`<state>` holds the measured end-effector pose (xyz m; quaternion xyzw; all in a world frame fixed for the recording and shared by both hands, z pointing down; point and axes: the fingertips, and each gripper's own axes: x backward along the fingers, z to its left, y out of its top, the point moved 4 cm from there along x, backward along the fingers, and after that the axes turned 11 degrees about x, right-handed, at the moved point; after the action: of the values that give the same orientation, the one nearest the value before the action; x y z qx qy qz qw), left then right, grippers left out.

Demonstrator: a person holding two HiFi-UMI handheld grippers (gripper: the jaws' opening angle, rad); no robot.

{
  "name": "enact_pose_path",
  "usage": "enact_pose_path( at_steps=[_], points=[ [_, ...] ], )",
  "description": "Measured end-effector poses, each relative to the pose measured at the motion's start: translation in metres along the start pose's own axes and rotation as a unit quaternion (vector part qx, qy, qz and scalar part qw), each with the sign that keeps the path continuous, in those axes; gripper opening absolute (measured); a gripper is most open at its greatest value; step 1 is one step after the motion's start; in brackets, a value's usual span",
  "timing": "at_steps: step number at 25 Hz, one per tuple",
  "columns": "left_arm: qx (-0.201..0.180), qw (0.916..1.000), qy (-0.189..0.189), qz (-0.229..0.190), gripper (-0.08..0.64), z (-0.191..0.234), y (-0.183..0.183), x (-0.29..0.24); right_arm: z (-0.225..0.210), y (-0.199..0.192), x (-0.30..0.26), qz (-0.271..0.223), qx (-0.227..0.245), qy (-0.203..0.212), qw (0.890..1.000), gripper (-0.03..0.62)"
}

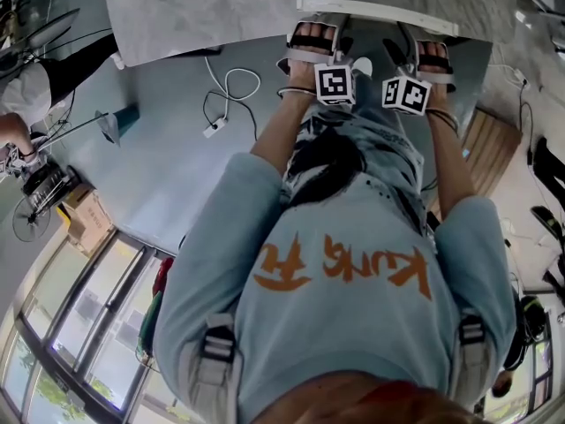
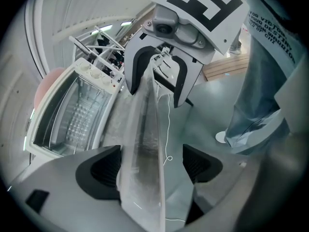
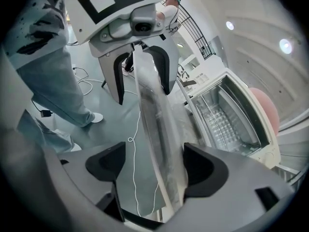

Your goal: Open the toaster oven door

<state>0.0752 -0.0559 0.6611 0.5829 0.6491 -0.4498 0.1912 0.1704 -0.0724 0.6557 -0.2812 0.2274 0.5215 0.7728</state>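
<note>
The white toaster oven [image 2: 72, 115] stands with its door [image 2: 145, 144] swung down flat, so its wire rack shows inside. In the left gripper view, that glass door runs edge-on between the pads of my left gripper [image 2: 150, 167]. The left pad is close against it and a gap shows at the right pad. Facing it, my right gripper [image 3: 155, 167] straddles the same door [image 3: 159, 129], with a gap at its left pad. The oven [image 3: 227, 120] lies to its right. Both grippers stand open. From the head view, the left gripper [image 1: 331, 69] and the right gripper [image 1: 408, 76] hang side by side below the door's white edge [image 1: 380, 14].
A white cable [image 1: 225, 95] loops on the grey floor, beside the feet in sandals [image 1: 309, 42]. A wooden pallet [image 1: 490, 148] lies at the right. A cardboard box [image 1: 84, 219] and another person [image 1: 26, 95] are at the far left.
</note>
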Motion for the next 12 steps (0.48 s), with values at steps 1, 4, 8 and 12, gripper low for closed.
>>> enact_pose_path(
  at_steps=[1, 4, 8, 12],
  points=[
    [0.000, 1.0000, 0.002, 0.000, 0.388, 0.0001, -0.0001, -0.0009, 0.0008, -0.0001, -0.0009, 0.001, 0.000, 0.000, 1.000, 0.362],
    [-0.005, 0.9999, 0.009, 0.002, 0.400, -0.0018, -0.0012, -0.0029, 0.0040, 0.0005, -0.0027, 0.006, -0.001, -0.005, 1.000, 0.377],
    [-0.009, 0.9998, 0.016, 0.009, 0.402, -0.0075, -0.0048, -0.0054, 0.0067, 0.0023, -0.0034, 0.012, -0.013, -0.018, 1.000, 0.379],
    [0.019, 0.9995, 0.026, -0.007, 0.400, -0.0038, -0.0017, -0.0013, 0.0073, 0.0038, -0.0013, 0.013, -0.039, -0.015, 0.999, 0.374]
  ],
)
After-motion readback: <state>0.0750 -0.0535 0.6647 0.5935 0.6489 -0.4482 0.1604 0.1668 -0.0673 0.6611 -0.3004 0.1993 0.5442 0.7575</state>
